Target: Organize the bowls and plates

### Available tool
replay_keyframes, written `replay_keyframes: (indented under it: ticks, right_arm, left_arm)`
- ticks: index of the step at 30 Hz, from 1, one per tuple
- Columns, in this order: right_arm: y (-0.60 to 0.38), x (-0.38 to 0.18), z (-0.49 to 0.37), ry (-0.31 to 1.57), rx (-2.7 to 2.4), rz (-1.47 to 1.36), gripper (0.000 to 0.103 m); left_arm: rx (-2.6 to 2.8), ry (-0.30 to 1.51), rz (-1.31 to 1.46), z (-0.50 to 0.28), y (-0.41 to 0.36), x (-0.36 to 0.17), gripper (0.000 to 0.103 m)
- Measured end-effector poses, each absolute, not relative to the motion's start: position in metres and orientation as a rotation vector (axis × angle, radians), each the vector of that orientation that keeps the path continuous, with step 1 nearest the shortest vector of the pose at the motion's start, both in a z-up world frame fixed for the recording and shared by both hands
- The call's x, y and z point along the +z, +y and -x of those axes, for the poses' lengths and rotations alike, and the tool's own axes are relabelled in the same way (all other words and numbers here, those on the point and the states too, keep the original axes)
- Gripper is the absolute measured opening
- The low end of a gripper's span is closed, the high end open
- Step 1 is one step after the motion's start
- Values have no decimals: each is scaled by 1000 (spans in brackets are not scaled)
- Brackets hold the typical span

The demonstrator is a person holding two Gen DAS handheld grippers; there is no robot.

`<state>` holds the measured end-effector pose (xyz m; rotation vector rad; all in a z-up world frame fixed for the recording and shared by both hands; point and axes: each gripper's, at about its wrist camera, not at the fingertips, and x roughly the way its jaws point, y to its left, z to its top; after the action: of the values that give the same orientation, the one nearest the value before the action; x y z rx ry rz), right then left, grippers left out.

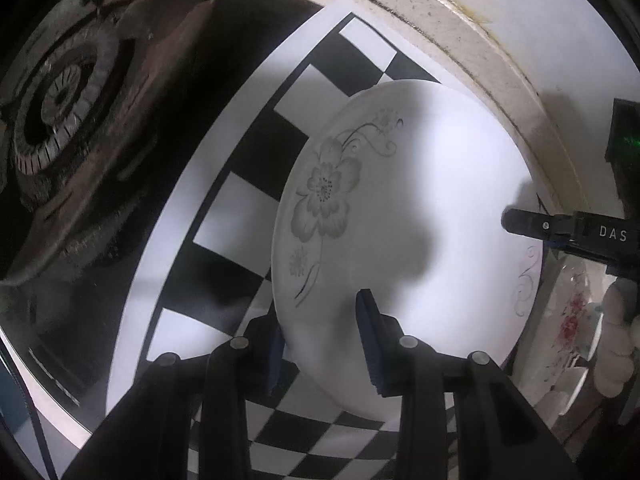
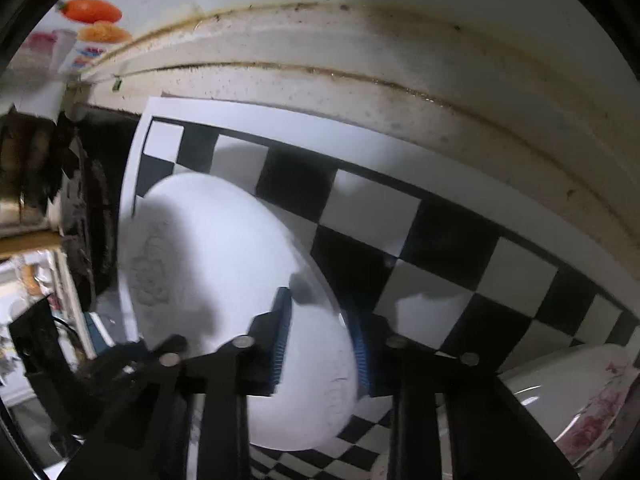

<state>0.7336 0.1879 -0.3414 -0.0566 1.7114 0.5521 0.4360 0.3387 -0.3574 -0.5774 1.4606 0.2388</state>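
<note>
A white plate with a grey flower print (image 1: 408, 216) lies over a black-and-white checkered mat (image 1: 256, 148). My left gripper (image 1: 324, 344) has its blue pads on either side of the plate's near rim, one above and one below. My right gripper (image 2: 320, 344) straddles the opposite rim of the same plate (image 2: 224, 280) in the same way; its finger also shows in the left wrist view (image 1: 532, 224). Both jaws stand closed on the rim. A bowl with red flowers (image 2: 576, 396) sits at the right.
A gas stove burner (image 1: 64, 120) lies left of the mat. A stained white wall edge (image 2: 360, 48) runs behind the mat. Flowered dishes (image 1: 572, 320) stand at the right. A food package with a carrot picture (image 2: 92, 20) is at the far left.
</note>
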Motion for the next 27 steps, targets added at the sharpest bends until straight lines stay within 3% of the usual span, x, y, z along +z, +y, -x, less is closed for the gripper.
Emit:
replay_keyframes:
  ticks: [16,27]
  right_arm:
    - [162,-323,-695,1683,568,17,15]
    - [136,-283,-661,1609,556,-69,15]
  left_arm:
    - [200,1416,516,-431,309,-345,31]
    - [148,1387,465,-408,289,-304,31]
